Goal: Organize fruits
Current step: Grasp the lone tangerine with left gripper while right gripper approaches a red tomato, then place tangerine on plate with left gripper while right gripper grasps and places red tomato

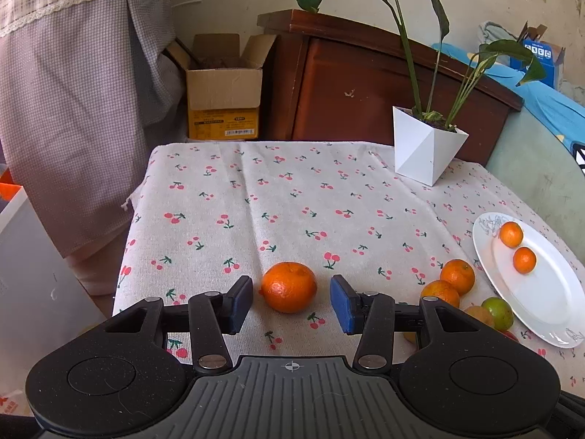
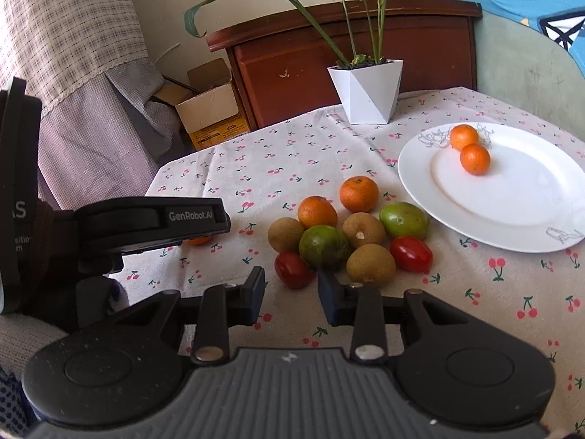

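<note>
Left gripper lined up on a lone orange; grasp not yet made.

Left gripper [image 1: 291,305]: blue-padded fingers spread wide, one either side of the round orange mandarin [image 1: 289,286] lying alone on the cherry-print tablecloth [image 1: 256,197]; neither pad appears to touch it. Right gripper [image 2: 291,294]: fingers released, holding nothing, hovering just short of the mixed fruit cluster, nearest a small red tomato [image 2: 293,269]. White oval plate [image 2: 519,197] carries two small oranges at its far rim. Judgement: sorting oranges onto the plate is in hand. Next: close the left fingers centred on the mandarin, gently since it could roll, lift, carry right to the plate.
</note>
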### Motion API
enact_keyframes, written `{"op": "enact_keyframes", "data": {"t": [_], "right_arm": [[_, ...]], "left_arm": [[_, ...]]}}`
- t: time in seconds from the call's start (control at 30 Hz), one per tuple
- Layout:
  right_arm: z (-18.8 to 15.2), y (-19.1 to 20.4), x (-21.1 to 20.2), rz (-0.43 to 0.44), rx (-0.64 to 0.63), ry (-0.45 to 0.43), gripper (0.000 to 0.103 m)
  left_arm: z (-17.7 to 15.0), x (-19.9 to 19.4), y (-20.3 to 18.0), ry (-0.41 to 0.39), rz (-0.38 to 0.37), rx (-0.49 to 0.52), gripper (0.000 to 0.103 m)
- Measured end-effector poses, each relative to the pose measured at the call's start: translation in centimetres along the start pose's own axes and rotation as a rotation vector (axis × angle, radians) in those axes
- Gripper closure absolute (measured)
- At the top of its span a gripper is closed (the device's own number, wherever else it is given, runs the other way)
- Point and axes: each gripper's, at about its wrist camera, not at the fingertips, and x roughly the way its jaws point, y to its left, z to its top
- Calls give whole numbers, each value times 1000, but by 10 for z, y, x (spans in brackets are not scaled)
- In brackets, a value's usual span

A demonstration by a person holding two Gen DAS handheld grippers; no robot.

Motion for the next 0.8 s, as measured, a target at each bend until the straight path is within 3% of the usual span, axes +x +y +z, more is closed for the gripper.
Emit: {"op": "enact_keyframes", "data": {"t": [0.27,0.37,0.8], "right_arm": [[1,4,4,-31,-25,-16,74],[1,2,3,-34,-13,-12,82],[4,2,-10,-17,-19,-7,83]], "left_arm": [[-1,-1,-2,-12,7,24,63],[-1,-1,-3,-11,10,31,73],[-5,-14,-6,4,-25,44,73]]}}
